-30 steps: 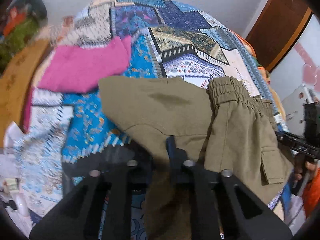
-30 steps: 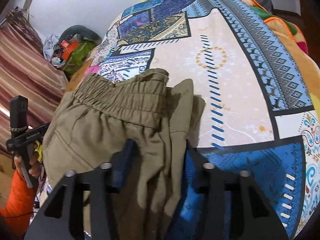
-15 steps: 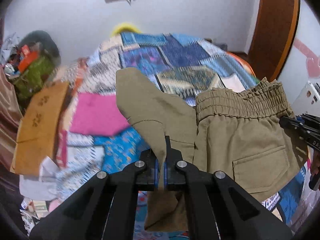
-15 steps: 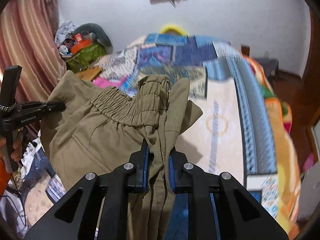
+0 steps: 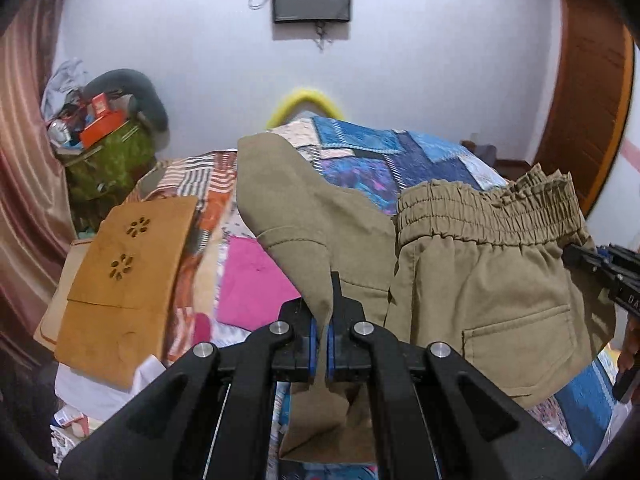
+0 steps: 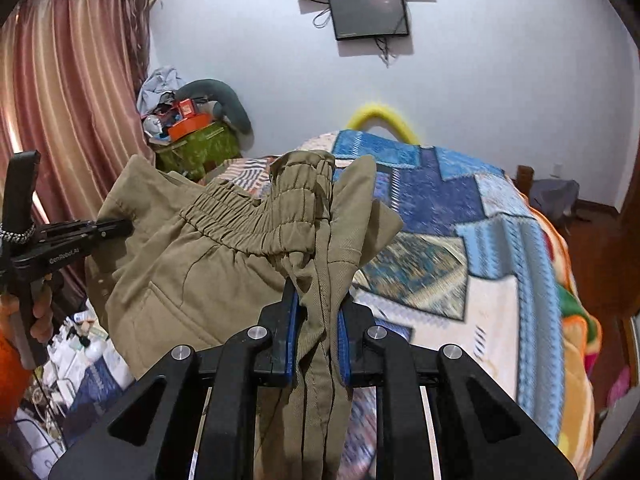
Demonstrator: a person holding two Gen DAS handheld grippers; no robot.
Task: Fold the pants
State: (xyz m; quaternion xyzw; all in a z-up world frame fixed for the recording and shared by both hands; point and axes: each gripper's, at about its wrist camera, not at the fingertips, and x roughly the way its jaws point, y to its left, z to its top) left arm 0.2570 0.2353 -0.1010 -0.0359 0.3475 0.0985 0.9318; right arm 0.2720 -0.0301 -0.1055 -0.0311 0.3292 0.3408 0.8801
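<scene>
The olive-khaki pants (image 5: 480, 280) hang in the air above the bed (image 5: 420, 160), stretched between the two grippers. The left gripper (image 5: 320, 344) is clamped on a thin fold of the fabric, its blue pads pressed together on the cloth; a flap of the pants rises above it and a short tail hangs below. The right gripper (image 6: 316, 344) is clamped on a thicker bunch of gathered fabric just under the elastic waistband (image 6: 256, 220), with the rest of that bunch trailing down between its arms. In the left wrist view the waistband runs across the upper right, a back pocket (image 5: 520, 340) faces the camera, and the right gripper grips the far right edge of the pants.

The bed carries a patchwork blanket (image 6: 460, 208) in blues and cream. A pink cloth (image 5: 252, 284) lies on it near the left edge, beside a tan board with flower cut-outs (image 5: 128, 280). A dark screen (image 6: 370, 14) is mounted on the white wall, and pink-brown curtains (image 6: 72, 92) hang at the left.
</scene>
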